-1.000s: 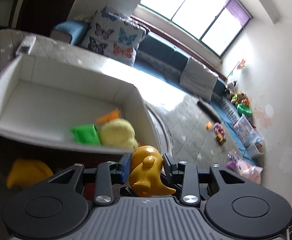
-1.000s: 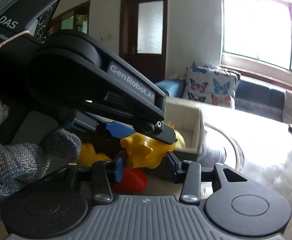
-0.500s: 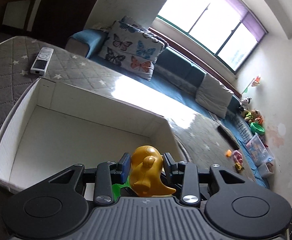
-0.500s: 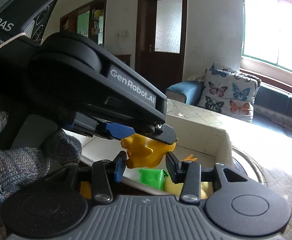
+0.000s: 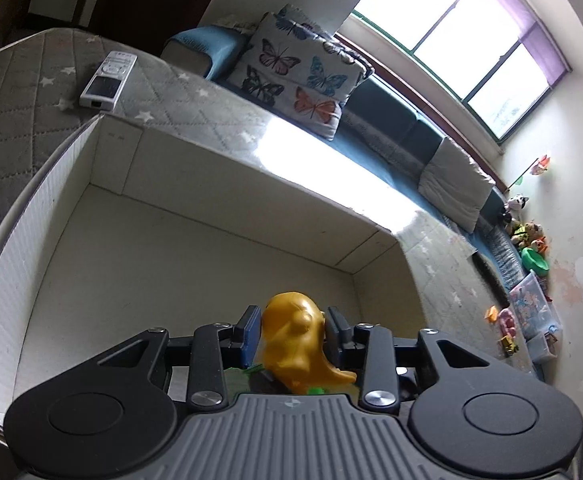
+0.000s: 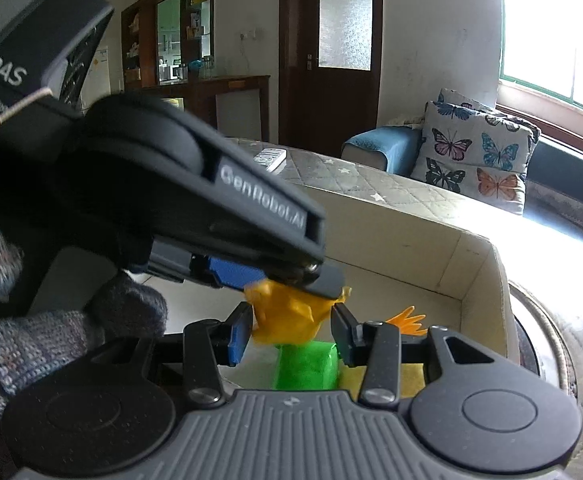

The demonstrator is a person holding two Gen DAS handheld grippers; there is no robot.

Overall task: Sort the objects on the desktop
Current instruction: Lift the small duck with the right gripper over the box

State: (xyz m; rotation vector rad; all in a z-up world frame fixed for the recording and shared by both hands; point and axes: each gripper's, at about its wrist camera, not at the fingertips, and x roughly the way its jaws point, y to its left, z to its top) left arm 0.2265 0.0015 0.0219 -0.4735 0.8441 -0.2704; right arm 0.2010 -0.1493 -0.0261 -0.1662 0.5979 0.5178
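My left gripper is shut on a yellow-orange toy duck and holds it over the white cardboard box. In the right wrist view the left gripper reaches in from the left, and the duck sits between the right gripper's fingers. My right gripper is open around the duck without clamping it. A green toy, an orange piece and a pale yellow toy lie in the box below.
The box stands on a grey quilted surface with a white remote on it. A butterfly cushion and a blue sofa lie beyond. Toys and bins sit on the floor at right.
Both grippers have risen and moved forward over the box with the duck. The box floor now fills the left wrist view, and the toys inside have slipped under the gripper.
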